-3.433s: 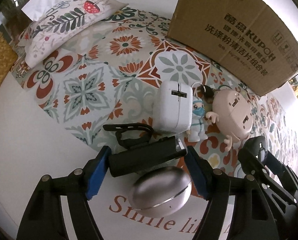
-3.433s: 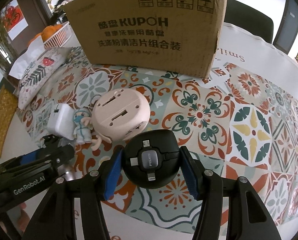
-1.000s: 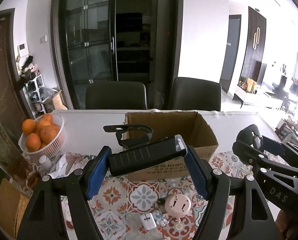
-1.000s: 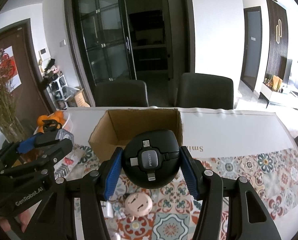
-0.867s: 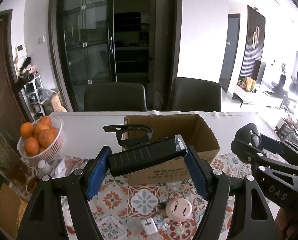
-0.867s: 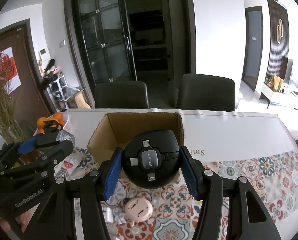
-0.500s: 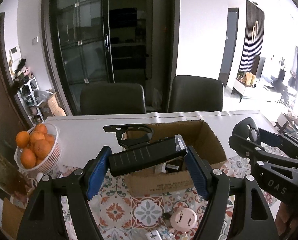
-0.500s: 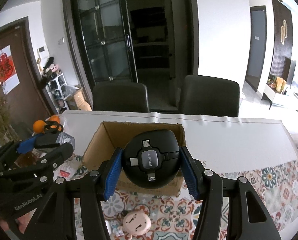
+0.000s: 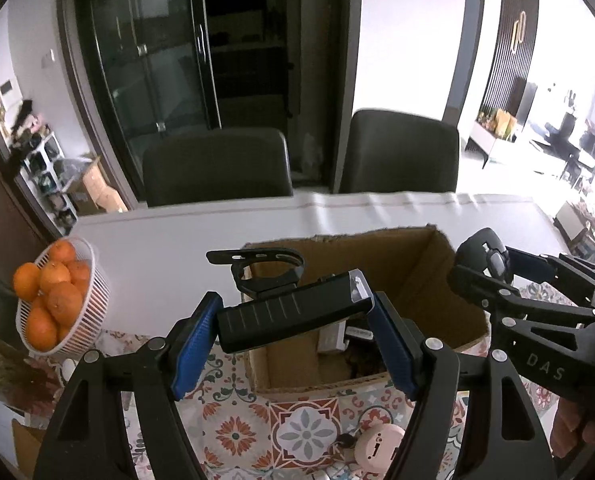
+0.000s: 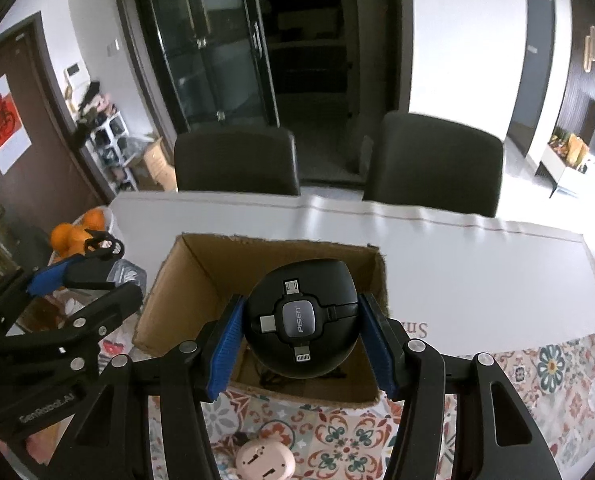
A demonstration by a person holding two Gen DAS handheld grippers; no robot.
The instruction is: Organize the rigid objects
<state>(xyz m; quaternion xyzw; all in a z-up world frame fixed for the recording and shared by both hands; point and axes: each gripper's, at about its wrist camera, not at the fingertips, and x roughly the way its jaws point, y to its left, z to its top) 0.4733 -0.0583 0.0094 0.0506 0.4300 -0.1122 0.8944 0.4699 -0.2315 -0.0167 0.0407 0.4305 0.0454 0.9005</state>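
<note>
My left gripper [image 9: 293, 336] is shut on a black bike light with a ring mount [image 9: 293, 312], held in the air above the near left part of an open cardboard box [image 9: 449, 276]. My right gripper [image 10: 301, 344] is shut on a round black Pisen cable hub [image 10: 301, 316], held above the same box [image 10: 185, 280]. Several items lie inside the box. The right gripper also shows at the right of the left wrist view [image 9: 485, 260], and the left gripper at the left of the right wrist view [image 10: 81, 272].
A pink round gadget [image 9: 377, 446] lies on the patterned tablecloth [image 9: 233, 432] in front of the box; it also shows in the right wrist view [image 10: 263, 460]. A white basket of oranges [image 9: 53, 300] stands at the left. Two dark chairs [image 9: 217, 168] stand behind the table.
Both grippers have lifted their objects off the table and moved forward, over the box. The box has come closer and its inside now shows.
</note>
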